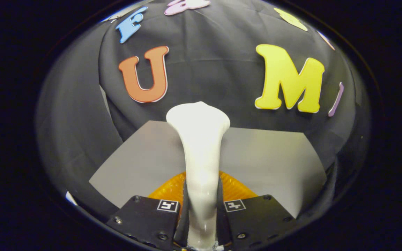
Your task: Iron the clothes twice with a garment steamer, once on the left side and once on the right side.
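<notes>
Between my two fingers (201, 209) runs the garment steamer (199, 157), and both press on its slim neck, so I am clamped tight on it. Glossy white, it rises narrow from my grip and flares into a broad, rounded head beyond my tips. Under it lies a grey table (263, 157), with something ribbed and orange (234, 188) just past my fingers.

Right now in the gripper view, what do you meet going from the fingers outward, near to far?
Gripper shut on the white steamer handle → orange base just ahead of the fingers → grey tabletop → steamer head → black cloth wall.
</notes>
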A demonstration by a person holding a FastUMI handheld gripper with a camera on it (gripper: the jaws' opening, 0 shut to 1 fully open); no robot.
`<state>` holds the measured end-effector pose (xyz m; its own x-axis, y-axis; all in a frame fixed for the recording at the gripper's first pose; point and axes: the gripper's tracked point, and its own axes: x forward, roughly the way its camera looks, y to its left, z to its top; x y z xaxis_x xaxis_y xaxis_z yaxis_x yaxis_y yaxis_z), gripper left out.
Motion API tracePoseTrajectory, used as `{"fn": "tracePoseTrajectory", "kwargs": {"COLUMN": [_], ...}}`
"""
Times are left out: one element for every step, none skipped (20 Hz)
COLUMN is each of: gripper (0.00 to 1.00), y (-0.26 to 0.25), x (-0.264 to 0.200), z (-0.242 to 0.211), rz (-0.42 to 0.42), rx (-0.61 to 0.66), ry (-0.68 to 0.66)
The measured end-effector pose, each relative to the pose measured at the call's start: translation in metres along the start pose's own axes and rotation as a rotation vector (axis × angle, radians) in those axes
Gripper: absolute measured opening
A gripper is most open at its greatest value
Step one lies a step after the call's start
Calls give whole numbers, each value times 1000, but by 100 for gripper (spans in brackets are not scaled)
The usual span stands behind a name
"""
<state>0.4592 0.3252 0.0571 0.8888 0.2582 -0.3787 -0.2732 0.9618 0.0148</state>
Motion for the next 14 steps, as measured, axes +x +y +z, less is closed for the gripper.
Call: {"fn": "tracePoseTrajectory", "kwargs": {"gripper": [34, 34, 34, 34, 34, 34, 34, 34, 34, 34, 34, 34, 34, 34], "y": [0, 0, 0, 0, -2, -4, -5, -7, -14, -17, -23, -29, -39, -49], "x": [-14, -28, -41, -56, -73, -90, -108, -125, -145, -164, -183, -204, -225, -245], "z": [3, 7, 8, 11, 12, 14, 13, 14, 11, 9, 5, 1, -3, -10], "rz": [5, 17, 34, 45, 54, 62, 72, 77, 77, 80, 80, 77, 70, 59], "rx": [4, 15, 29, 34, 44, 42, 44, 44, 54, 62, 75, 90, 104, 112], "ry": [-27, -48, -72, -90, -117, -141, -167, -186, -206, -225, -240, -256, -271, -284]}}
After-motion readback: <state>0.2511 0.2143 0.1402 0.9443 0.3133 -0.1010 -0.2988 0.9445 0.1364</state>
